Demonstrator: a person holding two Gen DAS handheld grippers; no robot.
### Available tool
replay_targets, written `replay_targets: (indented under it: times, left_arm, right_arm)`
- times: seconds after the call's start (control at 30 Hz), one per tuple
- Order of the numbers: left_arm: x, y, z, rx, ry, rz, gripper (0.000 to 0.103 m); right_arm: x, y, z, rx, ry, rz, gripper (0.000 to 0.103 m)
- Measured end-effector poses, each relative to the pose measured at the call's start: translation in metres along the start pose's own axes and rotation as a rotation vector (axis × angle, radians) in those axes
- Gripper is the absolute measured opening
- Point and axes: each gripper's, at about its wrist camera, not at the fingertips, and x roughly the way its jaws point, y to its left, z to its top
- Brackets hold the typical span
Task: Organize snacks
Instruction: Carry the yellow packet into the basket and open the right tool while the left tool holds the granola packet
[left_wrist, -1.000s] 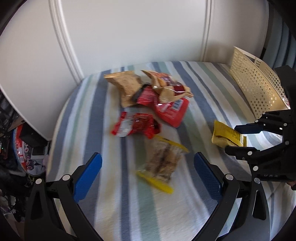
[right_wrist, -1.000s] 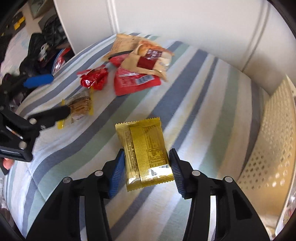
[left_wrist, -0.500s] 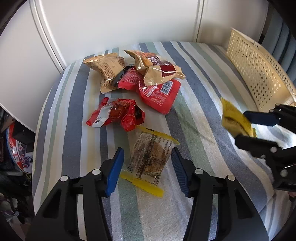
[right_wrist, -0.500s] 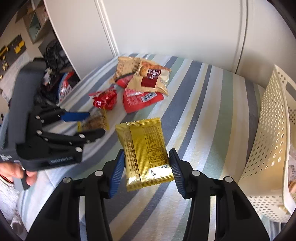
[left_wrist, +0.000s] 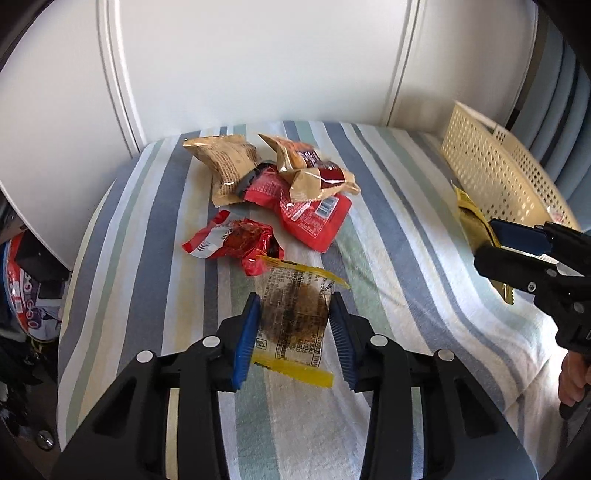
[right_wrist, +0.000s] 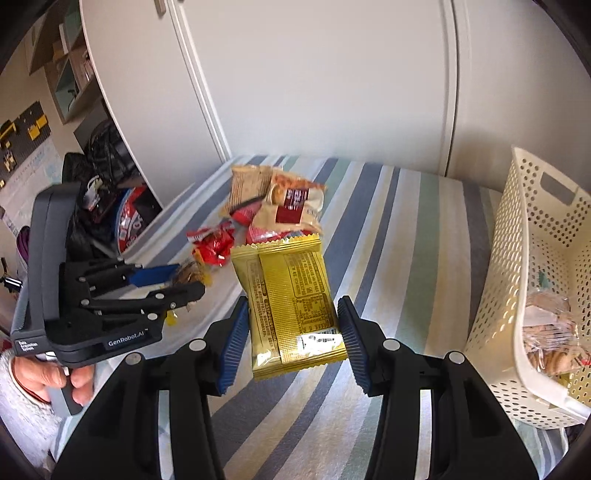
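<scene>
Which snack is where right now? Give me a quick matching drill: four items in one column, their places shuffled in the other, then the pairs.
Things
1. gold packet
2. clear cookie packet with yellow ends
3. crumpled red wrapper
4. cream basket

Places
A. lying loose on the striped cloth, next to the pile
B. gripped in the right claw, lifted off the cloth
C. at the right edge of the cloth, a few snacks already inside
D. between the fingers of the left claw

Pairs: 1-B, 2-D, 3-A, 4-C

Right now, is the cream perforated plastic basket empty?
No. The cream perforated plastic basket already holds clear-wrapped snack packets.
</scene>
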Motion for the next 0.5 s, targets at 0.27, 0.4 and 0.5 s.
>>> replay_targets:
  times: [0.27, 0.4, 0.5]
  left_arm:
    - [-0.006, 0.001, -0.001, -0.019, -0.029, 0.002, 0.039]
    - [-0.013, -0.002, 0.000, -0.026, -0.054, 0.004, 0.040]
    - [-0.019, -0.004, 0.001, -0.033, -0.070, 0.005, 0.039]
  right_arm:
    - [-0.024, -0.006, 0.004, 0.035, -0.082, -0.017, 0.049]
    - [-0.046, -0.019, 0.009, 0.063, -0.154, -0.067, 0.049]
    - [-0.064, -0.033, 0.012, 0.096, -0.209, -0.124, 0.049]
